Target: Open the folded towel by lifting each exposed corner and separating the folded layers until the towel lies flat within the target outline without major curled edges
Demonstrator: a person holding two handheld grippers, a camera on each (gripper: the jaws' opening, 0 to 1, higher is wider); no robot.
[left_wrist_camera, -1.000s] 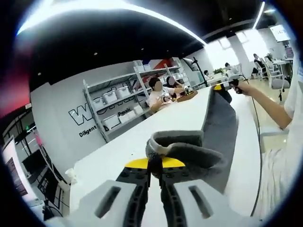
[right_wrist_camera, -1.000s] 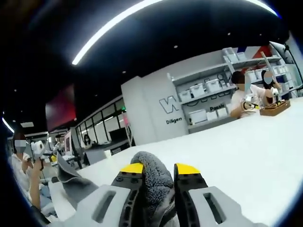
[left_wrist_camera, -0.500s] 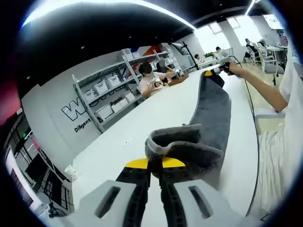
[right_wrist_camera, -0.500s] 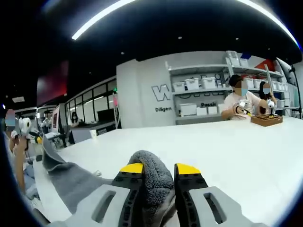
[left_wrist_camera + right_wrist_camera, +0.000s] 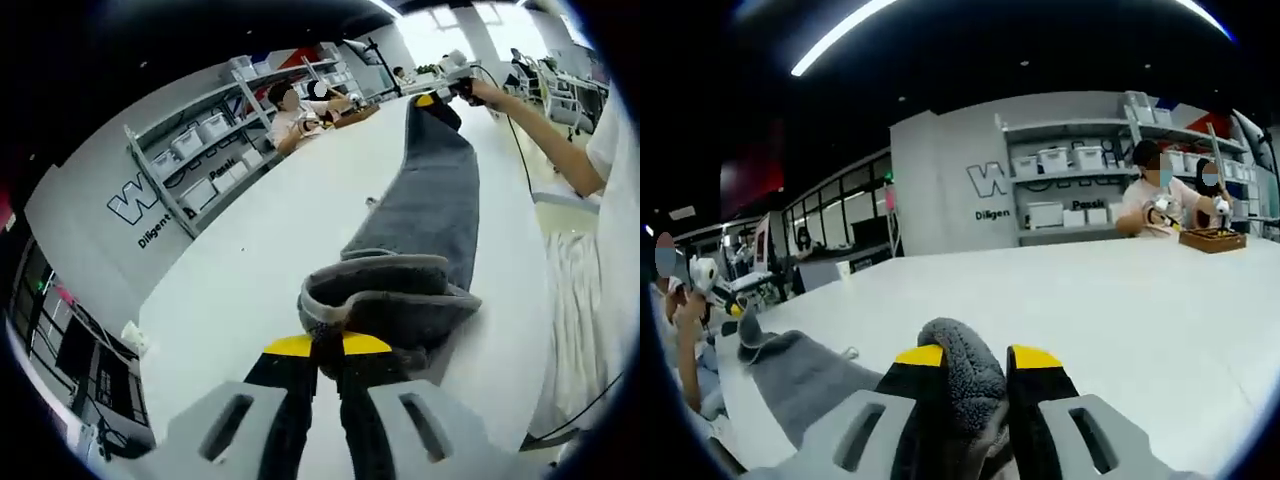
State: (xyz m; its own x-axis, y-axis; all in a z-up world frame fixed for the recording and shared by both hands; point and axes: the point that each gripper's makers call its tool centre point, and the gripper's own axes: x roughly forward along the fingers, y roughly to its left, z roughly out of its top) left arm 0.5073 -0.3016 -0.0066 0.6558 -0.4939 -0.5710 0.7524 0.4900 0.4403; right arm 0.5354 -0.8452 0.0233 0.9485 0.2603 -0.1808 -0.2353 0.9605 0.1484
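- White storage bins (image 5: 186, 143) sit on grey wall shelves (image 5: 170, 165); contents unreadable.
- Left gripper (image 5: 328, 358) pinches one end of the grey fleece towel (image 5: 425, 215), stretched over the white table (image 5: 250, 270).
- Right gripper (image 5: 966, 372) clamps the opposite end.

Grey towel (image 5: 425, 215), white table (image 5: 260, 250), yellow-tipped grippers.

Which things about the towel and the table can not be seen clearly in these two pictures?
- Target outline: no mark visible on the white table; glare may wash it out.
- Grey towel near corner: clamped by the left gripper.
- Far corner: bunched in the right gripper.
- Towel underside, folds: hidden in both views.
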